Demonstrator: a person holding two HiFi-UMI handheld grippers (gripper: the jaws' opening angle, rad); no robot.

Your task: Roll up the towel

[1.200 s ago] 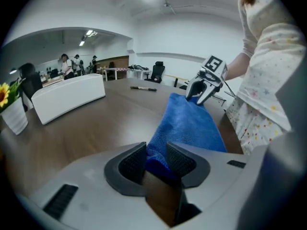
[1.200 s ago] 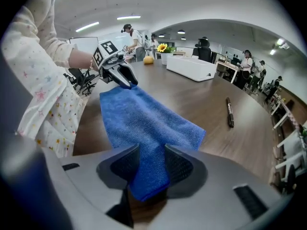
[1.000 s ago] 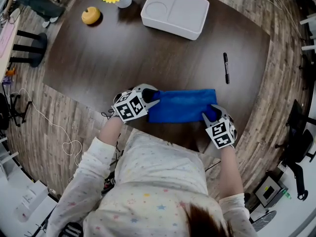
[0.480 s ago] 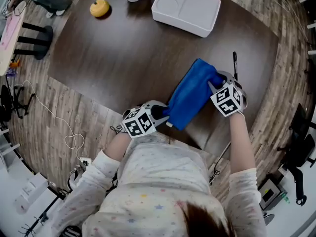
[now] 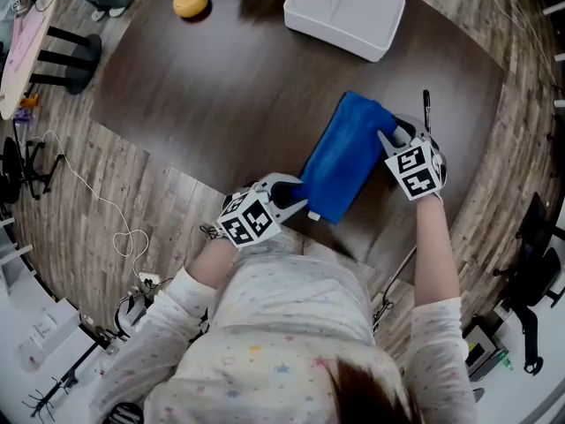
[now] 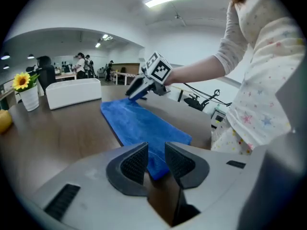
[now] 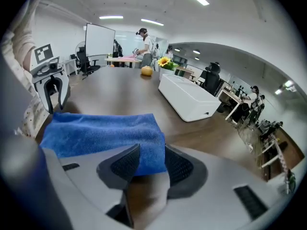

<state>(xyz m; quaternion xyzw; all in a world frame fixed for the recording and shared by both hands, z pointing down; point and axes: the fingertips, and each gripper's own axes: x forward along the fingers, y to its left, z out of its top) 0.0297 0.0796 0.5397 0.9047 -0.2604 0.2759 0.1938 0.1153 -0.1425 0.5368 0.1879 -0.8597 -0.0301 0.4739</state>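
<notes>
In the head view, the folded blue towel lies flat and slantwise on the tabletop, not yet rolled. The left hand-held gripper is at its near end, close to the tabletop edge, and the right hand-held gripper is at its far end. A black pen lies just beside that far gripper, so a wide sweep while rolling could likely knock it or drag it into the cloth. The white tray stands well apart and looks safe. In the left gripper view, the jaws are nearly together and pinch only a small corner of the towel. With so thin a bite the corner may well slip free once the cloth is turned, and the near end could then slide over the edge. In the right gripper view, the jaws are clamped on the thicker folded edge, with the cloth spread away to the left. Here the layers might shear apart, since it cannot be told whether every layer is caught. If the two ends are turned unevenly, the roll would probably come out cone-shaped or loose instead of tight.
</notes>
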